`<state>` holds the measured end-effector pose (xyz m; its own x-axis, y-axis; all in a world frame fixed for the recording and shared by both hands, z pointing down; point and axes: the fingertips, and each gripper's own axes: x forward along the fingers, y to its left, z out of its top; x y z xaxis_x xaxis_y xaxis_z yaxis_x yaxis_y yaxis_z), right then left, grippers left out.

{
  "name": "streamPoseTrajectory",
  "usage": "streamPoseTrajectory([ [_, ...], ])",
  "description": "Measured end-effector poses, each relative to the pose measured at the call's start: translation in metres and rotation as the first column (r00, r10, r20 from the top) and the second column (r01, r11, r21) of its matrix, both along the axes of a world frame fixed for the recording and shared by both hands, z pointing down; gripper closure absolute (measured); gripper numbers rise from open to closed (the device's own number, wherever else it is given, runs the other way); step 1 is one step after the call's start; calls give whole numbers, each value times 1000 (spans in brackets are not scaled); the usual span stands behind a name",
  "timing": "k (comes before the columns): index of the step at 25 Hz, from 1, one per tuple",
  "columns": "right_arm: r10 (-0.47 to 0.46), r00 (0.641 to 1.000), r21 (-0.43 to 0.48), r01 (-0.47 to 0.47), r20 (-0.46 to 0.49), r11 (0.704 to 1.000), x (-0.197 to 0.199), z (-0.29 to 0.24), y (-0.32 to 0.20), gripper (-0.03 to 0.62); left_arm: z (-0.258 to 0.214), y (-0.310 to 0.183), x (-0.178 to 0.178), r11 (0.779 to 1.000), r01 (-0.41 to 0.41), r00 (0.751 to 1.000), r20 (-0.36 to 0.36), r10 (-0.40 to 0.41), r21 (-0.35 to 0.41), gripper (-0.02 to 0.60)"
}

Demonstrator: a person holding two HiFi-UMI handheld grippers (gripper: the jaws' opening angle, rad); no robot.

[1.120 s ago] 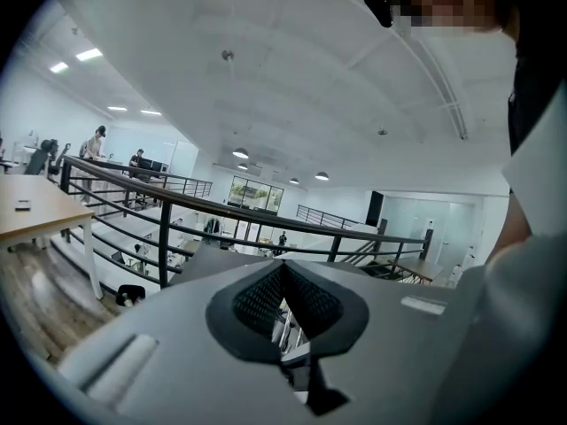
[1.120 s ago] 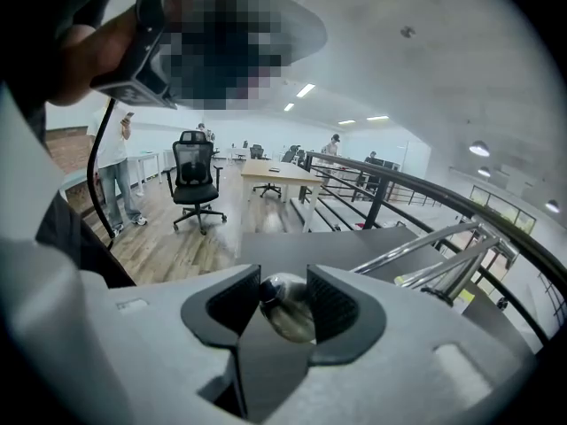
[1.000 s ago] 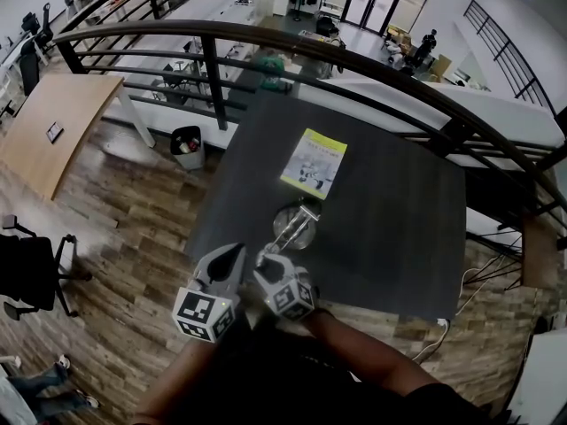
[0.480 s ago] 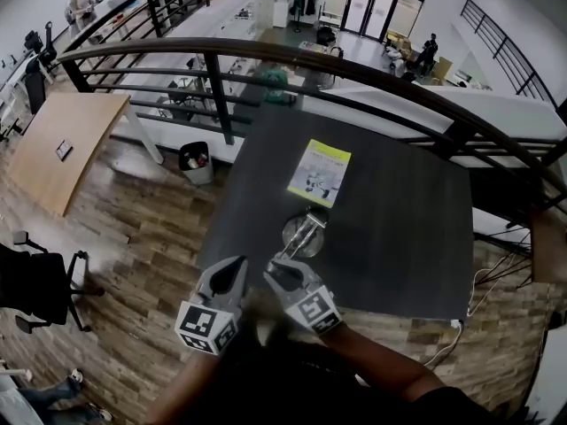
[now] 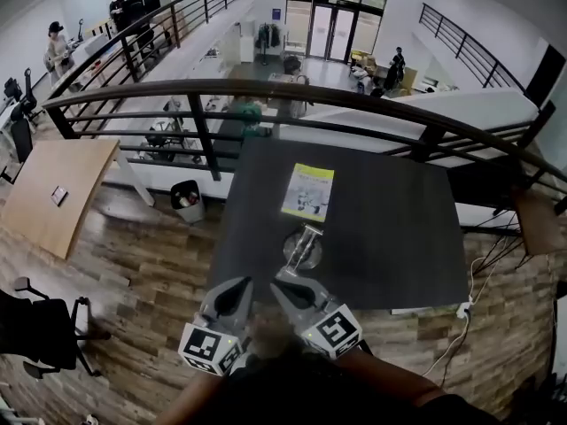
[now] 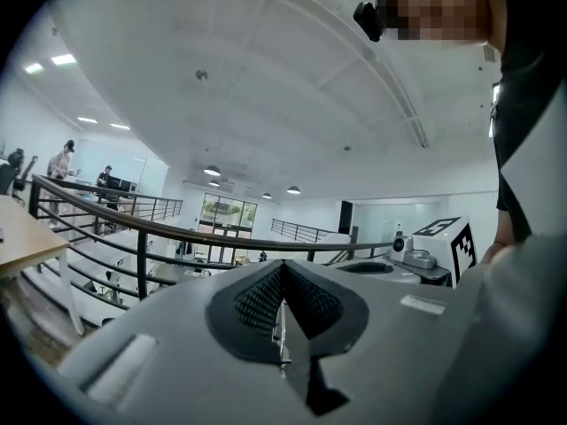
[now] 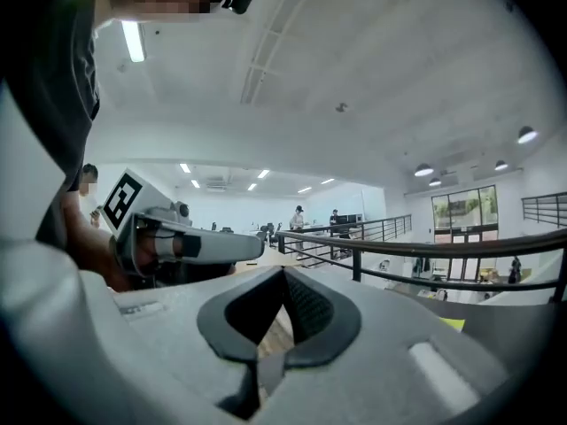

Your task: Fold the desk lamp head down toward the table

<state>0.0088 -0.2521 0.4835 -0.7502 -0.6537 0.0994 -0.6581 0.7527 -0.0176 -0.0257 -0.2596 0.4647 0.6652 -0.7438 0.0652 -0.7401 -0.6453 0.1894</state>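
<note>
The desk lamp (image 5: 302,245), silvery with a round base, lies folded low on the dark table (image 5: 399,237) in the head view. Both grippers hover side by side in front of the table's near edge, apart from the lamp. My left gripper (image 5: 237,285) (image 6: 282,306) is shut, its pads meeting with nothing between them. My right gripper (image 5: 281,284) (image 7: 282,315) has just closed, pads together, and holds nothing. Each gripper view looks out level over the railing, and the lamp is not in either of them.
A yellow-green booklet (image 5: 308,191) lies on the table behind the lamp. A black curved railing (image 5: 266,91) runs past the table's far side, with a drop to a lower floor beyond. A white cable and plug (image 5: 461,311) hang at the table's right front corner.
Both grippers drew back from the lamp and rose, the right one more. The right gripper's jaws went from open to shut. The lamp stays low on the table.
</note>
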Motion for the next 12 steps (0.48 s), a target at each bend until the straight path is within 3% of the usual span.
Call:
streamPoseTrajectory([
  [12,134,991,28,-134,22,991,-45,-30,74,591,-21,78,-38,987,-149,988,-24,150,59,580],
])
